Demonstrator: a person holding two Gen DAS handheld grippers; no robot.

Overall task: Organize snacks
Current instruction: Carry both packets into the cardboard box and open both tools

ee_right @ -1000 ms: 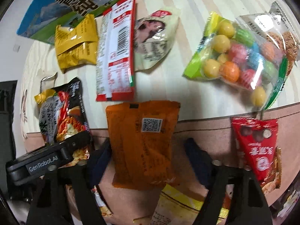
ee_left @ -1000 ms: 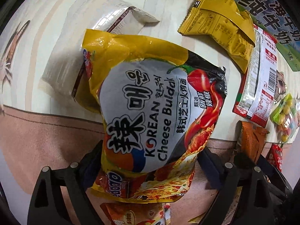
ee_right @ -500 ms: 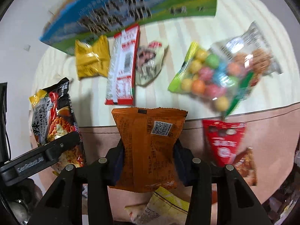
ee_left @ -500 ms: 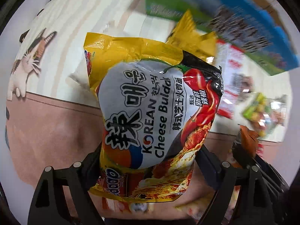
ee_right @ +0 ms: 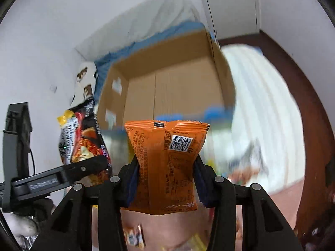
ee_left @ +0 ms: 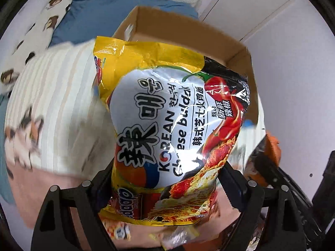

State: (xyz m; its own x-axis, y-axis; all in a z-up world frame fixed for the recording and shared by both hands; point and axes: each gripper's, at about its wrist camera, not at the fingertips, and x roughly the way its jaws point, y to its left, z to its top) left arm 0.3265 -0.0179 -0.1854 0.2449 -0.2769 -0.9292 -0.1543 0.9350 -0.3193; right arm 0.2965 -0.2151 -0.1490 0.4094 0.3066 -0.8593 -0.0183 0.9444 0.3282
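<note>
Open cardboard box [ee_right: 173,79] lies directly ahead of both tools, mouth toward them: right tool [ee_right: 165,179] pinches the orange packet [ee_right: 165,167], left tool [ee_left: 165,179] pinches the noodle bag [ee_left: 167,125], long axes pointing boxward, right apparently nearer.

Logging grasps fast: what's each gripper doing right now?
Left gripper: closed on the Korean cheese noodle packet.
Right gripper: closed on the orange snack packet.

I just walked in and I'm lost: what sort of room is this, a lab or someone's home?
It looks like a home, likely a bedroom: a bed with a blue sheet and a pillow with a dog pattern, a closet door, and a cardboard box for snacks.
</note>
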